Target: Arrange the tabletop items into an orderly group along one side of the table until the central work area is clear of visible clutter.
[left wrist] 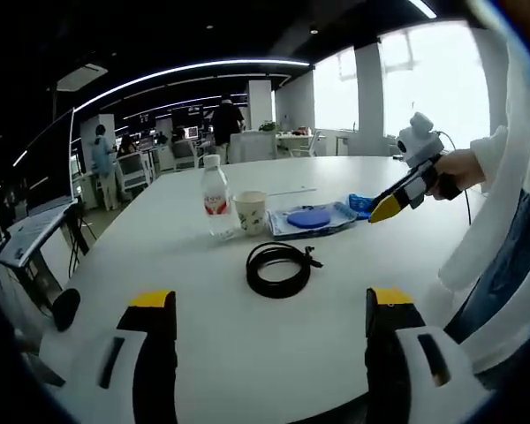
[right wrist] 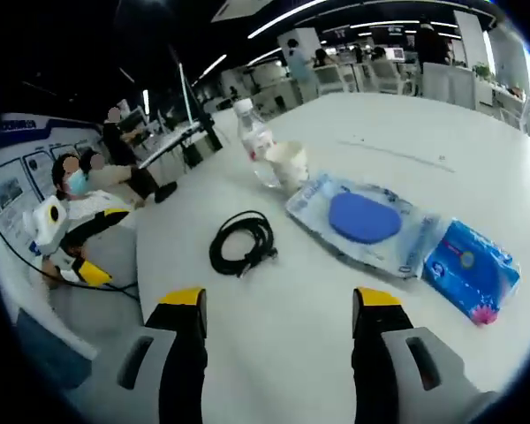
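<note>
On the white table: largest to smallest, the things to be grouped lie near the middle.
Table (left wrist: 247,353): round, white, broad bare top on every side of the cluster.
Clear packet (right wrist: 371,225): flat plastic sleeve with a blue disc (right wrist: 364,217) inside, visible through the film; it lies between the cup and the blue pack.
Blue pack (right wrist: 471,268): soft wrapped pack just beside the packet's far end, closed, so its contents cannot be told.
Black cable (left wrist: 278,268): coiled in a loose ring, apart from the rest, nearest both grippers.
Water bottle (left wrist: 215,201): upright, cap on, clear; how full it is cannot be told.
Paper cup (left wrist: 250,212): upright just beside the bottle; its inside cannot be seen.
Left gripper (left wrist: 269,309): jaws spread wide, holding nothing, low over the table short of the cable.
Right gripper (right wrist: 278,305): jaws likewise wide apart and empty, facing the cable and packet; seen from the left gripper view it is held above the blue pack.
Step in hand: judged an approach, nothing yet grasped.
Next move: likely closing on the stray cable, which calls for pinching several loops together so the coil does not spill open.
</note>
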